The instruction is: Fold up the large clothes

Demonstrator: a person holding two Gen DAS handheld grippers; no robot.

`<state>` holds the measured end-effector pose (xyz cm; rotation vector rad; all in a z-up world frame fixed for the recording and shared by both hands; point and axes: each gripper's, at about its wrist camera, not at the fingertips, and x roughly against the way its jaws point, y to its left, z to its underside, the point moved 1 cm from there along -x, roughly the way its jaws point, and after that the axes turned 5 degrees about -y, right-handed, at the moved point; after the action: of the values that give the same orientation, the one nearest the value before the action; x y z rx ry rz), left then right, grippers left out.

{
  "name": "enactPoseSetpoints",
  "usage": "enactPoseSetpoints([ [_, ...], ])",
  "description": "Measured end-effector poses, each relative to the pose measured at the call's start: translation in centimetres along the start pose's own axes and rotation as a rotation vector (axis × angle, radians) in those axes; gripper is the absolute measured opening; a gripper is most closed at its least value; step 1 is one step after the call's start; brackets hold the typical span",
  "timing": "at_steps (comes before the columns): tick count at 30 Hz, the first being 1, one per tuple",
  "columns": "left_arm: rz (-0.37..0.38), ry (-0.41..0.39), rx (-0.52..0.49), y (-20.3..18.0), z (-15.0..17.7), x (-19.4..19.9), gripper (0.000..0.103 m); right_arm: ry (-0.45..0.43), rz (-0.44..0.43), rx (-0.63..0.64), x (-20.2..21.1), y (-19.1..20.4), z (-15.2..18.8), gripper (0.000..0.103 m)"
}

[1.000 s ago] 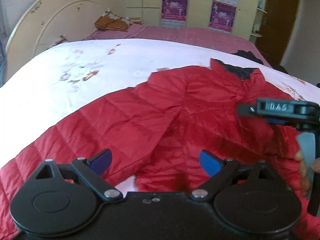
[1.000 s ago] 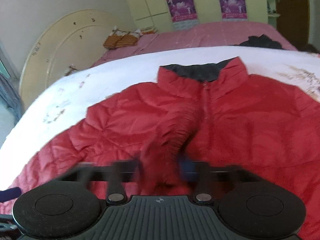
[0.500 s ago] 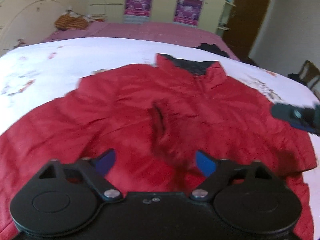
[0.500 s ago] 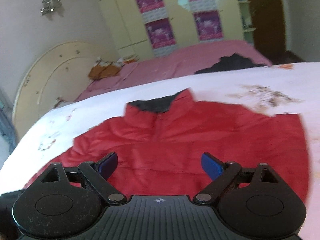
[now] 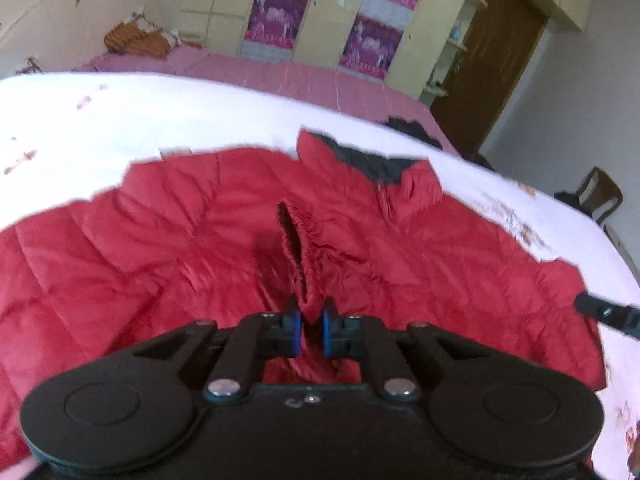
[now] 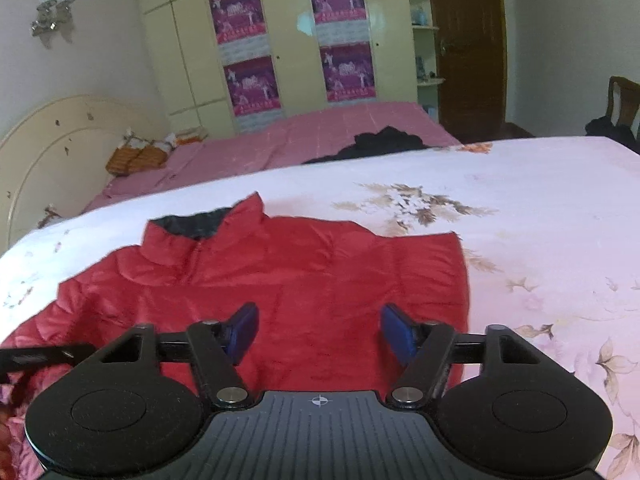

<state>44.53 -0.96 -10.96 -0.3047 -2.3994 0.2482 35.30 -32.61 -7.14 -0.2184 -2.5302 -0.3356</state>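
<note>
1. Red quilted jacket point(image 5: 168, 248) lies spread face up across the white flowered bedspread point(image 6: 520, 216), dark-lined collar point(image 5: 360, 160) toward the far side. One sleeve is folded in over the chest, its cuff point(image 5: 296, 248) standing up as a ridge.
2. Left tool point(image 5: 311, 328) has its blue pads pinched on the near end of that sleeve ridge. The bite looks thin; slick shell fabric could slide out once pulled, and the sleeve would flop back.
3. Only the top layer may be caught. If so, lifting would drag the sleeve alone and wrinkle the body beneath.
4. Right tool point(image 6: 318, 330) hovers above the jacket's other side, its jaws closing with nothing pressed between them. Shutting there, over flat cloth and away from an edge, would likely take a loose pucker or nothing at all.
5. Uneven pulls from the two hands could skew the fold line and slide the jacket across the bedspread.
</note>
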Motion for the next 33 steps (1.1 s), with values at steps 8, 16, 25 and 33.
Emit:
enactPoseSetpoints([
  [8,-0.109,-0.032,0.003,3.0,-0.2,0.8,0.009,0.019,0.084,-0.097,-2.7,-4.5,-1.1,0.068],
  [16,-0.152,0.008,-0.007,3.7,1.4,-0.2,0.009,0.125,0.111,-0.148,-7.3,-8.3,-0.9,0.067],
  [25,-0.172,0.016,-0.025,3.5,2.0,-0.2,0.009,0.138,0.057,-0.163,-8.8,-8.3,-0.9,0.009],
  [33,-0.156,0.032,-0.031,3.1,2.0,-0.6,0.011,0.143,0.145,-0.098,-9.1,-8.7,-0.6,0.009],
])
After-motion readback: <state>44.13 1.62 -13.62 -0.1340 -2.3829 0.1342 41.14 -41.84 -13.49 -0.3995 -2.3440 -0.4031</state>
